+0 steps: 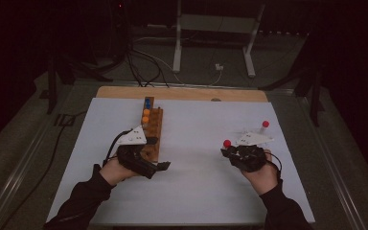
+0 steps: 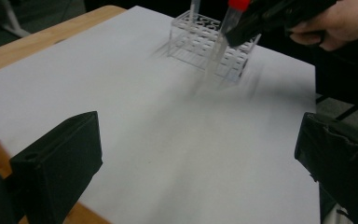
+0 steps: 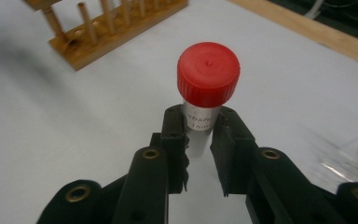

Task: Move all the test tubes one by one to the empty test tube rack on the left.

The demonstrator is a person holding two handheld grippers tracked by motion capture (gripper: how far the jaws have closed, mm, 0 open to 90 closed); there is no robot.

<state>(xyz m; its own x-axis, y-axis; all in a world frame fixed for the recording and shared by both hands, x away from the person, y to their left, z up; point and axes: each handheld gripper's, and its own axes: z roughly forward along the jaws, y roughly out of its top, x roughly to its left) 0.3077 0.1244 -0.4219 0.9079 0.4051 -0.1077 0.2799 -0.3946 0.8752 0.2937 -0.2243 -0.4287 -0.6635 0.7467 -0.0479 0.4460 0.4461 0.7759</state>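
Observation:
My right gripper (image 3: 199,122) is shut on a clear tube with a red cap (image 3: 208,73), gripping it just below the cap. In the high view that tube (image 1: 226,143) sits at the right gripper (image 1: 229,151), right of the table's middle. My left gripper (image 2: 196,140) is open, its jaws wide apart over bare white paper. In the high view the left gripper (image 1: 156,153) is at the near end of a wooden rack (image 1: 152,125) that holds blue and orange capped tubes. From the left gripper view the held tube (image 2: 223,37) hangs tilted in front of a clear plastic rack (image 2: 200,39).
A second red-capped tube (image 1: 265,124) stands in the clear rack (image 1: 255,138) at the right. The wooden rack (image 3: 107,28) lies ahead of the right gripper. White paper (image 1: 196,139) covers the wooden table, whose far edge (image 1: 182,93) is bare. Cables and a stand lie beyond.

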